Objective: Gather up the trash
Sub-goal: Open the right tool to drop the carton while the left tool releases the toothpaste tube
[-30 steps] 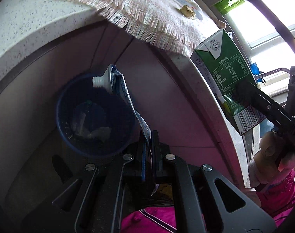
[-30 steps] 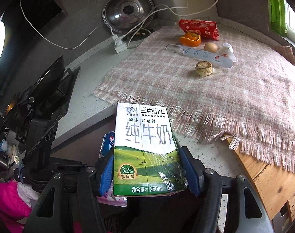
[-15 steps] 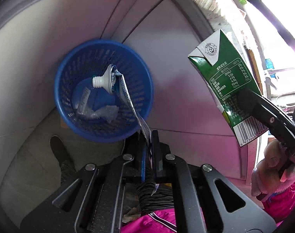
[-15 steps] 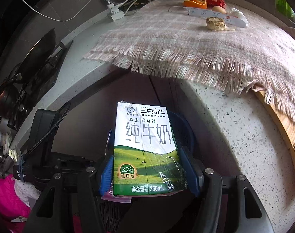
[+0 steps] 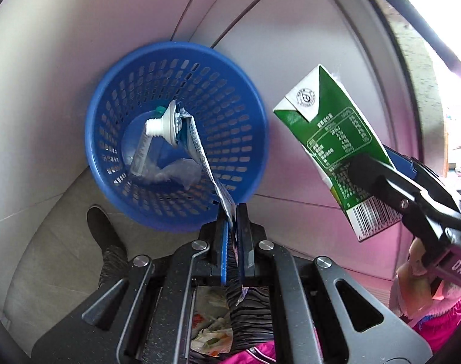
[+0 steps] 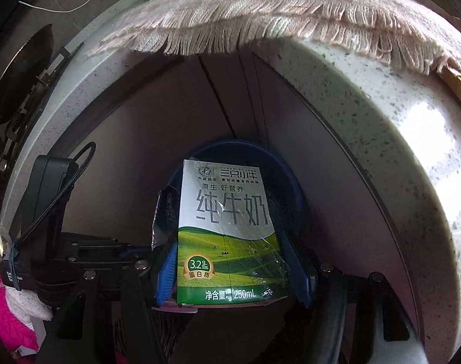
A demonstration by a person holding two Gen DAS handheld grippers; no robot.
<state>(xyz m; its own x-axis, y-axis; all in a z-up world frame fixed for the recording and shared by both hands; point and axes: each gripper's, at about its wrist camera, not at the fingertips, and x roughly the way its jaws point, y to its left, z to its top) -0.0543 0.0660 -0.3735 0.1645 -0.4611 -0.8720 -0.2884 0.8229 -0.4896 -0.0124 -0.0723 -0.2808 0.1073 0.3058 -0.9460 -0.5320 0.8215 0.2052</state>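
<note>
My left gripper (image 5: pixel 232 212) is shut on a flattened toothpaste tube (image 5: pixel 197 148), its white neck pointing over the blue perforated trash basket (image 5: pixel 230 97) on the floor. The basket holds a second tube and clear plastic wrap. My right gripper (image 6: pixel 233 273) is shut on a green-and-white 250 mL milk carton (image 6: pixel 227 230), held upright above the basket (image 6: pixel 288 176). The carton (image 5: pixel 330 139) and the right gripper (image 5: pixel 379 179) also show at the right of the left wrist view, beside the basket.
Grey cabinet doors (image 5: pixel 291 30) stand behind the basket. The speckled stone counter edge (image 6: pixel 382 121) curves overhead, with a fringed pink cloth (image 6: pixel 260 3) hanging over it. A shoe (image 5: pixel 100 227) stands left of the basket. The left gripper body (image 6: pixel 57 206) is at left.
Both grippers have dropped from counter height to below the counter edge. The basket now looks larger and closer. Both still hold their items.
</note>
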